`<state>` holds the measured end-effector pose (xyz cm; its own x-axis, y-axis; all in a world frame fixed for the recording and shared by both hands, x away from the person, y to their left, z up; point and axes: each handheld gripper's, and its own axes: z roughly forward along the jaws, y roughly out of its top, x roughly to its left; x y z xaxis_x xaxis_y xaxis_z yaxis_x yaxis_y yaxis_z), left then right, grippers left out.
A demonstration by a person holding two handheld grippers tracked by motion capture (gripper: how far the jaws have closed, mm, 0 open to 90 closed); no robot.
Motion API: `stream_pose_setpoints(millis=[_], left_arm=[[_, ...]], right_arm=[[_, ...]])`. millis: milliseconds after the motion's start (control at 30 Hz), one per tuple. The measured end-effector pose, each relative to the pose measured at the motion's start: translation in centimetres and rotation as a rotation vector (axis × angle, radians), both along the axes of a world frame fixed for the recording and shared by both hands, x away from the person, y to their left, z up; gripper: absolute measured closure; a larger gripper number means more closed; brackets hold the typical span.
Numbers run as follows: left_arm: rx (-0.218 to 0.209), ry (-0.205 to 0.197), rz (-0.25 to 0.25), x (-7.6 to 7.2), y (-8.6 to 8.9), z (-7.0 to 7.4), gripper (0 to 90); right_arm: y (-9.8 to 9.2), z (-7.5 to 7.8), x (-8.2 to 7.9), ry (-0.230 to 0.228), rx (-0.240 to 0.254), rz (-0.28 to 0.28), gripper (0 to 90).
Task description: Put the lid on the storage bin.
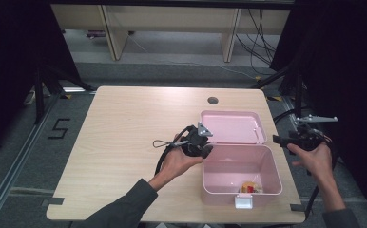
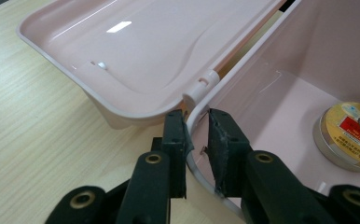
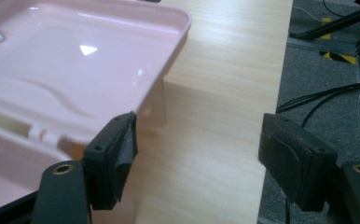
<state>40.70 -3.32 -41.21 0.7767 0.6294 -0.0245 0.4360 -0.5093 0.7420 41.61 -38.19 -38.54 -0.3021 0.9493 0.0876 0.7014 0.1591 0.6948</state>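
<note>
The glossy pink plastic box (image 1: pixel 241 171) stood open on the pale wood-grain tabletop (image 1: pixel 124 142), its moulded lid (image 1: pixel 231 127) laid flat behind it. The left gripper (image 2: pixel 197 140) pinched the box's thin rounded rim between its matte black fingers (image 2: pixel 225 144). Beyond those fingers, a round gold tin (image 2: pixel 350 135) lay inside. The right gripper (image 3: pixel 197 149) hung clear, fingers spread around nothing. Closing the lid probably remained.

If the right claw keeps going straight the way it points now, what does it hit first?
Probably nothing at once: the right claw stands open over bare table, beside the pink box's open lid. Straight on it would likely meet the table top near the lid's corner, though depth is hard to judge.
</note>
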Motion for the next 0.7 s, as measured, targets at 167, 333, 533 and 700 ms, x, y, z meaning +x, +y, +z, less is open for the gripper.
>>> stream_pose_setpoints(millis=[167, 333, 533, 700], left_arm=[[0.007, -0.006, 0.004, -0.1, 0.0, 0.0, 76.5], [0.006, -0.006, 0.005, -0.1, 0.0, 0.0, 76.5], [0.006, -0.007, 0.005, -0.1, 0.0, 0.0, 76.5], [0.01, -0.009, 0.004, -0.1, 0.0, 0.0, 76.5]], right_arm=[[1.3, 0.6, 2.3, 0.022, 0.008, 0.006, 38.3], [2.2, 1.0, 4.1, 0.022, -0.034, 0.034, 42.1], [2.9, 1.0, 5.9, 0.059, -0.058, 0.037, 48.0], [3.3, 0.3, 7.2, 0.099, -0.056, 0.036, 55.2]])
